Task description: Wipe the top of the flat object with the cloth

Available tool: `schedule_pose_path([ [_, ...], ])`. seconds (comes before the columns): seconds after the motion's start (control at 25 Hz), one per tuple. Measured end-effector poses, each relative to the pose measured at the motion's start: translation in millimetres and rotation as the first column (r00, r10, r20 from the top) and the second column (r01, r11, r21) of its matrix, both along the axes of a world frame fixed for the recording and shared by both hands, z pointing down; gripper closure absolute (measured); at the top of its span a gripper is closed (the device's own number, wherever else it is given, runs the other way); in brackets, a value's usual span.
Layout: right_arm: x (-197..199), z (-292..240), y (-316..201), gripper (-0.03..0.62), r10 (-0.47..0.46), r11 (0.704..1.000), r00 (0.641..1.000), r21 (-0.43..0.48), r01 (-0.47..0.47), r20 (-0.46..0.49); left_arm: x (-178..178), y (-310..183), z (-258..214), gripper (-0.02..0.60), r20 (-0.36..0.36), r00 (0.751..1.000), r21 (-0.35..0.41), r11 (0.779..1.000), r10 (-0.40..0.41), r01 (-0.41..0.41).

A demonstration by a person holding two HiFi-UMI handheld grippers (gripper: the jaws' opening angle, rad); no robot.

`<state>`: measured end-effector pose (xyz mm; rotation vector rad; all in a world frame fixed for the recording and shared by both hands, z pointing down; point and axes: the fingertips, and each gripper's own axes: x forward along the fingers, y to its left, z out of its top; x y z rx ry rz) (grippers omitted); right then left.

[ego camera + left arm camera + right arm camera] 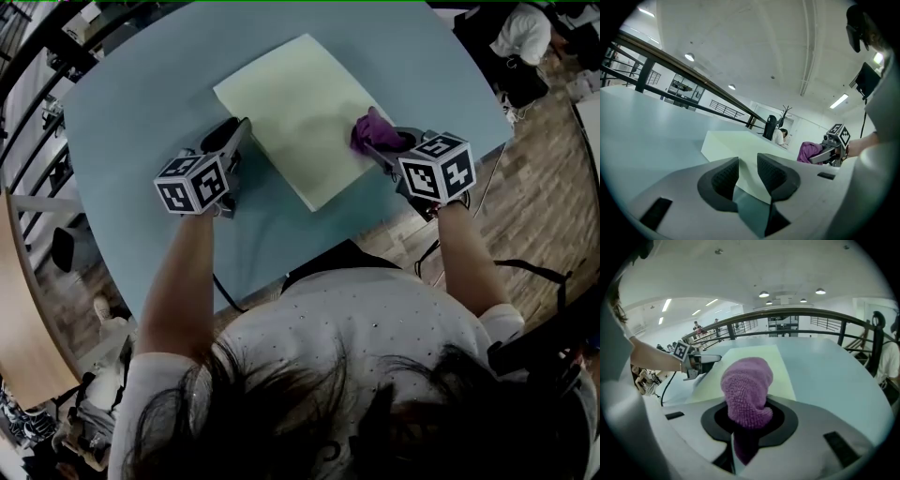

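Note:
A pale yellow flat sheet (pixel 291 112) lies on the blue-grey table (pixel 141 112). My right gripper (pixel 380 145) is shut on a purple cloth (pixel 373 129) at the sheet's right edge. In the right gripper view the bunched cloth (pixel 746 390) sticks out between the jaws over the sheet (pixel 754 357). My left gripper (pixel 239 131) rests at the sheet's left edge. Its jaws (pixel 747 171) stand partly apart, and the near edge of the sheet (pixel 740 145) shows in the gap. The pads do not visibly press on it. Each gripper shows in the other's view: right (pixel 829 152), left (pixel 710 361).
The table's near edge runs just below both grippers, against the person's body. A dark railing (pixel 797 315) runs beyond the table's far side. A seated person (pixel 520 33) is off the table's far right corner, over wooden floor (pixel 544 206).

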<state>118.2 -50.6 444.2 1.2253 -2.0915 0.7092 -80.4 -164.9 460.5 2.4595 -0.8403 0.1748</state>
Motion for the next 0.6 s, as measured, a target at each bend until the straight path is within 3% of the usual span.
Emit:
schedule_pose_path([
  [0.2,41.5,-0.6,1.5,0.505,0.108,0.994,0.994,0.026,-0.108,-0.016,2.3,2.1,-0.7,0.463,-0.003,1.000,-0.003,1.000,0.004,-0.004],
  [0.6,62.8,-4.3,-1.2,0.507,0.300,0.951,0.941,0.027,-0.308,0.156,5.1,5.4,0.5,0.463,-0.003,1.000,-0.006,1.000,0.015,-0.015],
])
